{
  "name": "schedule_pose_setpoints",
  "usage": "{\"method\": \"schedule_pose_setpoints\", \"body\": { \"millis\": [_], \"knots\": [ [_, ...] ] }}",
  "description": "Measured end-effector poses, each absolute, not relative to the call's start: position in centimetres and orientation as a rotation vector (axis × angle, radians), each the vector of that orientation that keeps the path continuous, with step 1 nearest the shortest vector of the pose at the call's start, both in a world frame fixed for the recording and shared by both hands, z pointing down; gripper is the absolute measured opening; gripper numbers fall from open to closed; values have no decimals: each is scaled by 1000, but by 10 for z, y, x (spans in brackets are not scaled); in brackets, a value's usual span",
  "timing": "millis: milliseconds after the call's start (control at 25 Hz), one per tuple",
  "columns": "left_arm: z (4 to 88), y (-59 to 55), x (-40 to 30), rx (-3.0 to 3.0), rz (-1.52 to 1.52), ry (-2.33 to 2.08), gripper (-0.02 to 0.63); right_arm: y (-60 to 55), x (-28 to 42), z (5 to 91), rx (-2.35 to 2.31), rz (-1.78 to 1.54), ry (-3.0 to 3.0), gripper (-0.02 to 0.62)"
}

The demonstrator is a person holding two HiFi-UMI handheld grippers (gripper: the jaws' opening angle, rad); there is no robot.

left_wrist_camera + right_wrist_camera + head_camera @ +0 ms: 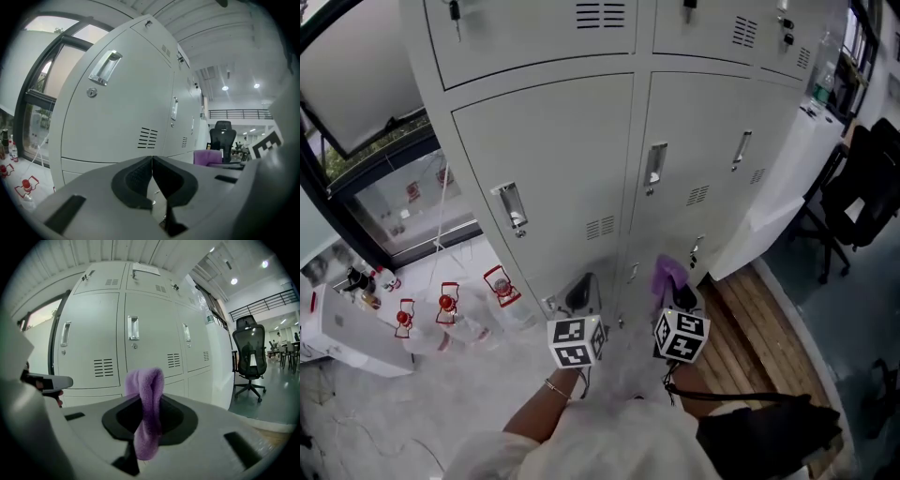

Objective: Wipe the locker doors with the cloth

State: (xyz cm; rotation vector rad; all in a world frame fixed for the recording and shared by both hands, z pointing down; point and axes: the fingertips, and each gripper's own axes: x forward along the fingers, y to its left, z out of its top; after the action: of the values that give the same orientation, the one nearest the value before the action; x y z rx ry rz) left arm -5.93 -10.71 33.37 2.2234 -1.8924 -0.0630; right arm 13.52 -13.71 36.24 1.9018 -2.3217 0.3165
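Note:
Pale grey locker doors (553,159) with recessed handles and vent slits fill the head view; they also stand ahead in the left gripper view (117,108) and the right gripper view (140,343). My right gripper (675,292) is shut on a purple cloth (146,416), which folds up between its jaws and shows in the head view (667,274) just short of the lower doors. My left gripper (581,298) is held beside it, low in front of the lockers, jaws pressed together with nothing between them (152,180).
Water bottles with red handles (448,305) stand on the floor at left by a window. A white box (347,337) lies further left. A black office chair (862,197) and a wooden floor strip (769,328) are at right.

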Motion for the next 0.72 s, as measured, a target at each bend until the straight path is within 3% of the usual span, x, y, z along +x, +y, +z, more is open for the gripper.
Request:
{"method": "schedule_pose_setpoints", "body": {
  "millis": [720],
  "knots": [
    [330, -102, -68, 2216, -72, -1895, 8, -127, 118, 351, 1861, 281, -2327, 51]
  ]
}}
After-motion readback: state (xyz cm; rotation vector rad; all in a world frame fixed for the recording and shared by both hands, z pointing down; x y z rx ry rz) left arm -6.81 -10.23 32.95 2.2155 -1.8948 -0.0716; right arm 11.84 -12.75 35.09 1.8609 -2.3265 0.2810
